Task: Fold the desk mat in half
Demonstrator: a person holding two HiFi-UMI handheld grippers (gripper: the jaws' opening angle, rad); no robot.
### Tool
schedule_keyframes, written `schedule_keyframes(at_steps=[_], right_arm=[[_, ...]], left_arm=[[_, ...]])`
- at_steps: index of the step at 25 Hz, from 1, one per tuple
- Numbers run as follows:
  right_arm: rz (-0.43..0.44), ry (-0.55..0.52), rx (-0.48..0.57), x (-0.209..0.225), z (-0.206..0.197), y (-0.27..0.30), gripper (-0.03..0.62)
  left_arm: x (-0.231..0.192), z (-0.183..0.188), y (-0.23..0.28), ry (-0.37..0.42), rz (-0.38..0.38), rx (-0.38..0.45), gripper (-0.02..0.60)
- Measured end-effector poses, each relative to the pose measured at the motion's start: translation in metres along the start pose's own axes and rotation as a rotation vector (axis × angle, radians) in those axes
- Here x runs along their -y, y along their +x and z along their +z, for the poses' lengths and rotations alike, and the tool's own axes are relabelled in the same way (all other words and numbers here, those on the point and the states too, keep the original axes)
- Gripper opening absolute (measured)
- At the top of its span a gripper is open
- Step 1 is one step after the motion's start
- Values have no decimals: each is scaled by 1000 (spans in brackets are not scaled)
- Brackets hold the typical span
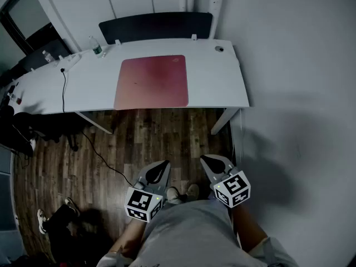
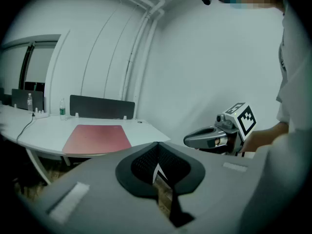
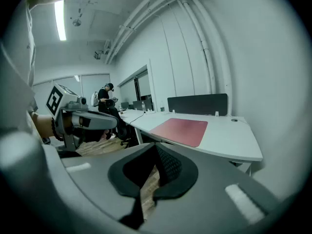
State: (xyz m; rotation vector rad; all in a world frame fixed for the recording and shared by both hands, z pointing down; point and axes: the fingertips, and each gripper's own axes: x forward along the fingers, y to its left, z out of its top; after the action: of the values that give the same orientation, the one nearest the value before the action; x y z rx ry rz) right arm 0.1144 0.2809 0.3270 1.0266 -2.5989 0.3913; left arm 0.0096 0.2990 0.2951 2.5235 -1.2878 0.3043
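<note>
My left tool [image 1: 163,164] is closed tight with nothing in it, and my right tool [image 1: 206,159] is closed and empty too. I hold the 2 low over the wooden floor [image 1: 161,138], well apart from the white tabletop [image 1: 222,82]. The red desk mat [image 1: 151,82] lies flat and unfolded there, by its near edge.
</note>
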Motion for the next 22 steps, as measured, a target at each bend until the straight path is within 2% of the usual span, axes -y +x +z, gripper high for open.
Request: schedule_keyframes(at_steps=[12, 15, 22], right_arm=[[-2, -15, -8, -19, 3, -1, 5], [5, 0, 23, -24, 9, -2, 6], [-43, 29, 71, -34, 15, -3, 8]], left_arm=[[-2, 3, -18, 14, -19, 13, 18], [-5, 1, -21, 7, -28, 17, 18], [-6, -4, -34, -5, -62, 37, 18]])
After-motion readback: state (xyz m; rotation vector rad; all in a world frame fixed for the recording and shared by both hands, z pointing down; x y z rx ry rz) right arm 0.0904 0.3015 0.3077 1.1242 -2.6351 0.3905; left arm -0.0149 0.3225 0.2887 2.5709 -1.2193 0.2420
